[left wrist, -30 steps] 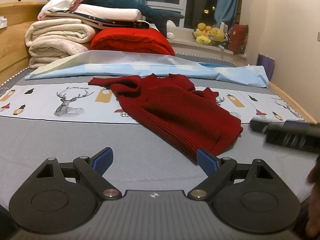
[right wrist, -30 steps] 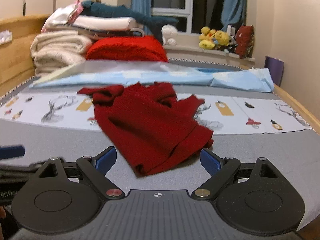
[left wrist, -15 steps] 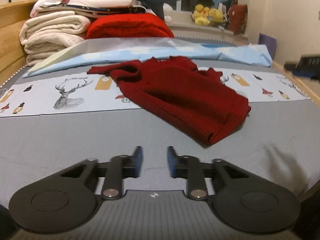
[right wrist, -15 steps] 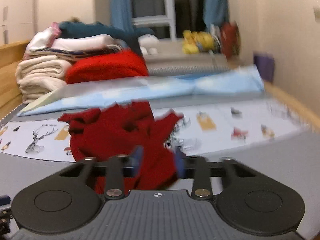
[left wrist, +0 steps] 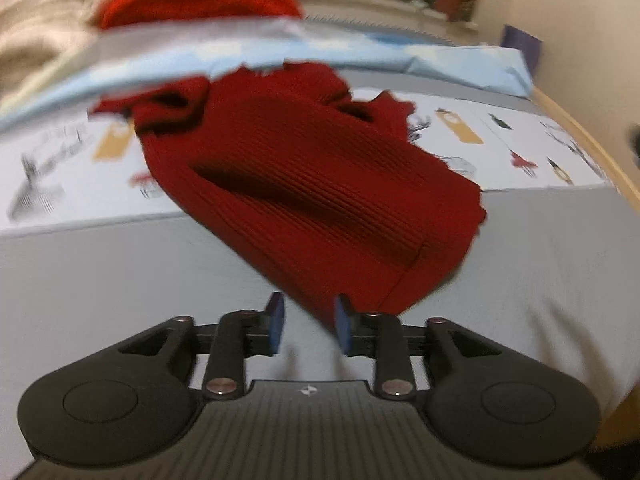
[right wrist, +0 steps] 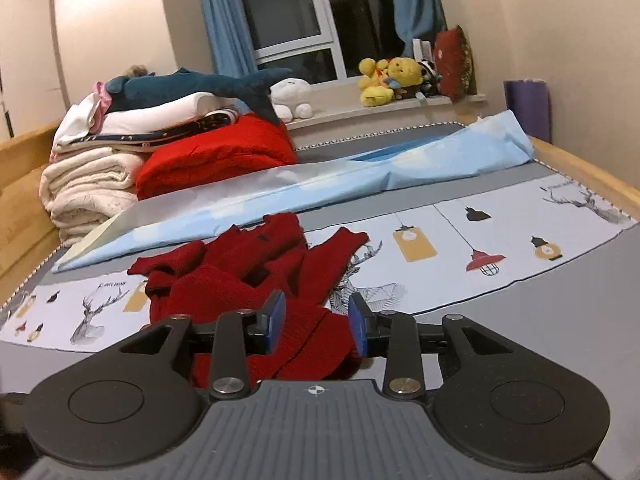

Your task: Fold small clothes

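The red sweater (left wrist: pixel 312 184) lies crumpled on the bed (left wrist: pixel 100 276), long axis running from 10 to 4 o'clock, its near hem at 12 o'clock from both grippers. The left gripper (left wrist: pixel 307 322) is partly open, the hem corner just entering its gap. The right gripper (right wrist: pixel 316 326), held low and level, is partly open around the hem.
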A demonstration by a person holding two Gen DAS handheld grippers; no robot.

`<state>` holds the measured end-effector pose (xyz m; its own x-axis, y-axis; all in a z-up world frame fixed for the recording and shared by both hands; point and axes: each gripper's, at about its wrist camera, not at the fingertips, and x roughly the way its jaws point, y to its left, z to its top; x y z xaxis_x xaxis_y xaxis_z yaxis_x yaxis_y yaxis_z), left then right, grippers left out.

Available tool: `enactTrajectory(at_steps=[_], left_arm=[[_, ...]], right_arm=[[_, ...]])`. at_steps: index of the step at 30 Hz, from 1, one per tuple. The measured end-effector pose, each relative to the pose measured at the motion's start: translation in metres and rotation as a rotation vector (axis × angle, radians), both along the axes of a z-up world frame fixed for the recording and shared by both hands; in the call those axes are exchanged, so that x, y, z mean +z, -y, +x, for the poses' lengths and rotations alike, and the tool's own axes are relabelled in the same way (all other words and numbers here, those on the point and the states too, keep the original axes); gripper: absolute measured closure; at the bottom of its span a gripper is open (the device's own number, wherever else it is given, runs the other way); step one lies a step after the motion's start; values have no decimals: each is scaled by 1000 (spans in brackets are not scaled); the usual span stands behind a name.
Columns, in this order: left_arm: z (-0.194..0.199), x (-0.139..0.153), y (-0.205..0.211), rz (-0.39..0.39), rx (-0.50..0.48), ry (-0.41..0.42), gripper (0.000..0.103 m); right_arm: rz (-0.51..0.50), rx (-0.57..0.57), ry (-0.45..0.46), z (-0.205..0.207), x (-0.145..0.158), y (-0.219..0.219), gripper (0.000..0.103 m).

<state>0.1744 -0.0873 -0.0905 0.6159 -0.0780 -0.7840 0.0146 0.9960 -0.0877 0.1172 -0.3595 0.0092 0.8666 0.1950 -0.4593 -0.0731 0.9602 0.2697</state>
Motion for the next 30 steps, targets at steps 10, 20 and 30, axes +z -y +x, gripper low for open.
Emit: enactTrajectory(at_steps=[10, 20, 30], left_arm=[[70, -38, -15, -60, 179, -233, 90], [32, -24, -166, 283, 45, -281, 94], [-16, -28, -289, 200, 31, -320, 93]], right_arm=[[40, -34, -4, 2, -1, 28, 67], [50, -94, -54, 7, -11, 27, 67], [63, -90, -187, 29, -33, -11, 67]])
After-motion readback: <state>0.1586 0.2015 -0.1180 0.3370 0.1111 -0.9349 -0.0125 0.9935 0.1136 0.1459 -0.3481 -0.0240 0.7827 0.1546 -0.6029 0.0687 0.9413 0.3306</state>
